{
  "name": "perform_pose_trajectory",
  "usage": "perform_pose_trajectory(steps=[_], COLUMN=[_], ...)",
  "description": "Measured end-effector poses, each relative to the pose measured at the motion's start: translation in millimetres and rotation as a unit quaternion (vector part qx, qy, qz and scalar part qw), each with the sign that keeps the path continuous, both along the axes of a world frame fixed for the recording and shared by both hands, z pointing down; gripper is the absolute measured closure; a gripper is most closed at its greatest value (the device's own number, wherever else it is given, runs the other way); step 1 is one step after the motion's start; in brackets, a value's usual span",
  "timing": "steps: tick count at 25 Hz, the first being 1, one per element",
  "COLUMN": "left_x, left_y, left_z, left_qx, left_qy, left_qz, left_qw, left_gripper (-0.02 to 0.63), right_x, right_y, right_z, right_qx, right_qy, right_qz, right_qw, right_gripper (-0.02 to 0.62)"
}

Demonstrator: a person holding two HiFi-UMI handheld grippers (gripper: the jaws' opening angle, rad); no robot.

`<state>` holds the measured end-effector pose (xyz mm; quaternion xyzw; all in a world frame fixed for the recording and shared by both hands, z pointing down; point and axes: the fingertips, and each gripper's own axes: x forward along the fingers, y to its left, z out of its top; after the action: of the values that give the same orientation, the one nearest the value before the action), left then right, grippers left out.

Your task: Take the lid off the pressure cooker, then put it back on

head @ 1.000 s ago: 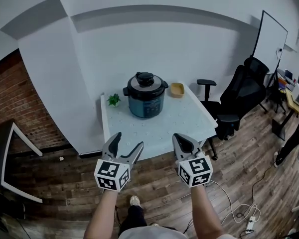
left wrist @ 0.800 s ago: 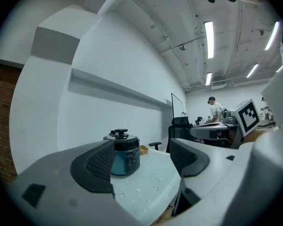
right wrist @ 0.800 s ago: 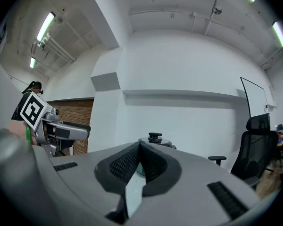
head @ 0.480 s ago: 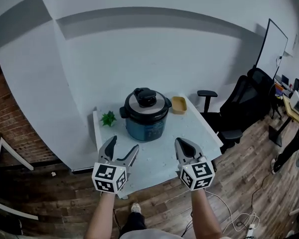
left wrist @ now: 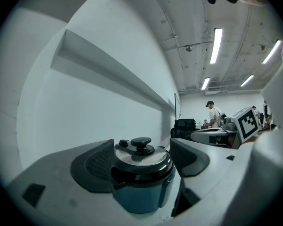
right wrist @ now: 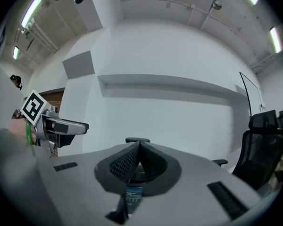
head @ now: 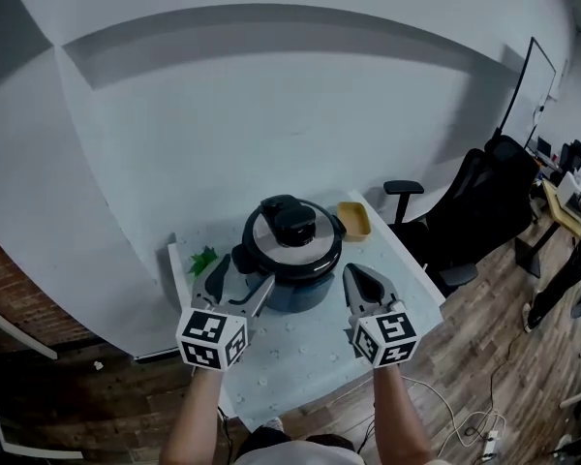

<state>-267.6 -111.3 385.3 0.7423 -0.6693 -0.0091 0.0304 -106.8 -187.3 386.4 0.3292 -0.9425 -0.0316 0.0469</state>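
Note:
A blue pressure cooker (head: 290,277) stands on the white table (head: 310,352), with its silver lid (head: 292,242) and black knob (head: 292,222) in place. My left gripper (head: 237,277) is open and held just in front of the cooker's left side. In the left gripper view the cooker (left wrist: 140,182) shows between the spread jaws. My right gripper (head: 364,282) is shut with nothing in it, just off the cooker's right side. Its closed jaws hide most of the cooker (right wrist: 132,192) in the right gripper view.
A small green plant (head: 202,259) sits at the table's back left and a yellow dish (head: 353,220) at its back right. A black office chair (head: 470,216) stands to the right. A person (left wrist: 212,117) works at a far desk.
I have stepped closer to the table. Both grippers have moved forward and now reach the cooker's sides. Their jaw states are unchanged.

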Motion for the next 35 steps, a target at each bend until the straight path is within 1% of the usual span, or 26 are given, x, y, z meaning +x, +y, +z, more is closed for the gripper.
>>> perform_pose_trajectory(steps=[5,9,14,20,24,28,32,35], left_x=[-10.9,-14.8,-7.4,-4.5,-1.3,3.8,14.7,23.5], left_y=[-31.3,-50.3,-72.0,-98.4,-122.2,-151.8,-177.3,-187.7], left_z=[-4.5,-5.1,-5.3,-4.0,3.8,9.0,23.1,31.5], left_qx=[-0.004,-0.003,-0.008,-0.021,-0.041,-0.058,-0.092,-0.117], left_qy=[-0.001,0.003,-0.009,-0.023,-0.036,-0.037,-0.043,-0.055], left_qz=[0.018,0.018,0.015,0.027,0.053,0.089,0.127,0.147], left_qw=[0.9998,0.9998,0.9998,0.9991,0.9971,0.9937,0.9866,0.9807], left_gripper=[0.268,0.268,0.268,0.268,0.268,0.268,0.268,0.268], right_x=[-14.6,-23.7,-24.6,-26.3,-24.6,-22.2,-14.6,-6.5], right_y=[-23.7,-38.5,-56.1,-74.0,-79.8,-83.1,-87.4,-91.3], right_z=[1.4,0.2,-1.8,-2.7,7.1,15.2,20.8,22.9], right_qx=[-0.002,0.0,0.004,0.002,-0.007,-0.014,-0.02,-0.022], right_qy=[0.008,0.013,0.012,0.007,0.009,0.012,0.015,0.015], right_qz=[0.007,-0.004,-0.022,-0.033,-0.033,-0.031,-0.021,-0.012], right_qw=[1.0,1.0,1.0,0.999,0.999,0.999,0.999,1.0], right_gripper=[0.594,0.594,0.594,0.594,0.594,0.594,0.594,0.594])
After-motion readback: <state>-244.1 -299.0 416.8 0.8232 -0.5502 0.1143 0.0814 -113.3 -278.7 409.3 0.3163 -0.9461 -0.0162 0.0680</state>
